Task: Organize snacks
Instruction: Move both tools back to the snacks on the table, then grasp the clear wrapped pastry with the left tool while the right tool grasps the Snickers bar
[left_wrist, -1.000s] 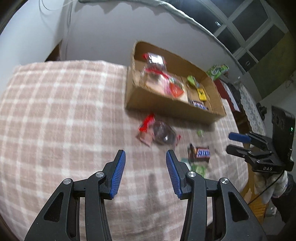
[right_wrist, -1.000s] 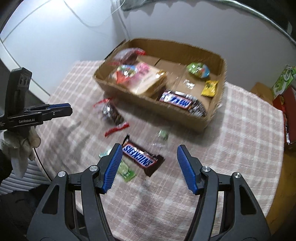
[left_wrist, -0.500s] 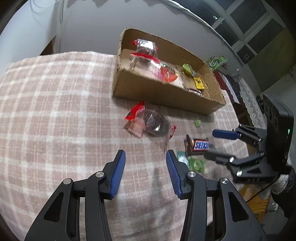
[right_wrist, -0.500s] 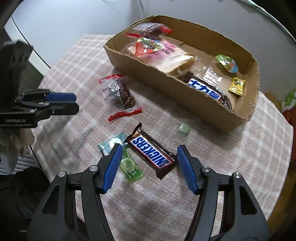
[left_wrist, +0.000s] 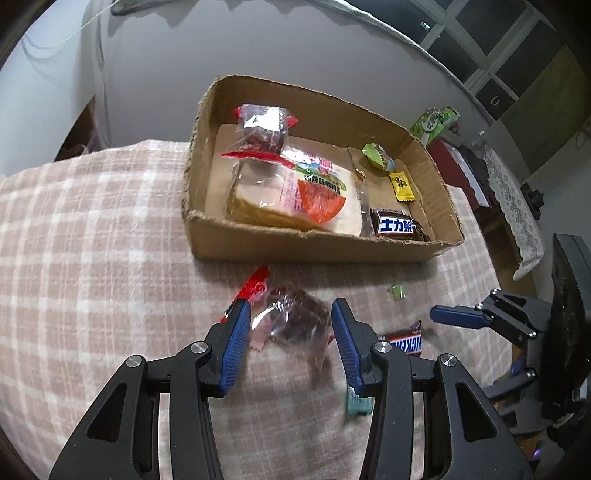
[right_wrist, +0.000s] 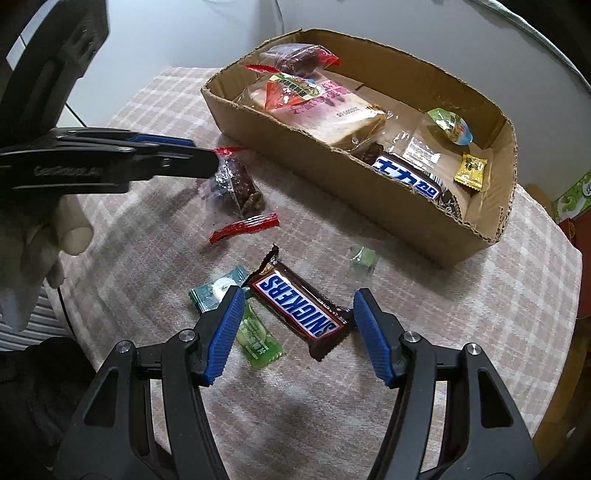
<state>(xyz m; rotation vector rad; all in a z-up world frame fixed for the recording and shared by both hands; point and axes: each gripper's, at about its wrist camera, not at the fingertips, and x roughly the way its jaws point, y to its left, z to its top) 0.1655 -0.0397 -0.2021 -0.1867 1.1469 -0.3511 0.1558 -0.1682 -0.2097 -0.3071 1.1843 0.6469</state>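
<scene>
A cardboard box (left_wrist: 306, 245) (right_wrist: 369, 173) on the checked tablecloth holds a bread packet, a dark chocolate bar and small candies. My left gripper (left_wrist: 290, 332) is open, its fingers on either side of a clear red-ended snack bag (left_wrist: 291, 321) lying in front of the box; that bag also shows in the right wrist view (right_wrist: 236, 184). My right gripper (right_wrist: 297, 314) is open, straddling a Snickers bar (right_wrist: 299, 308) on the cloth. The bar's end shows in the left wrist view (left_wrist: 404, 343).
Loose candies lie on the cloth: a teal one (right_wrist: 216, 290), a green one (right_wrist: 256, 338) and a small pale green one (right_wrist: 364, 258). The table edge drops off at right, where a green carton (left_wrist: 434, 123) stands beyond.
Both grippers have moved forward and down. The left now straddles the clear snack bag and the right straddles the Snickers bar. Both stay open.
</scene>
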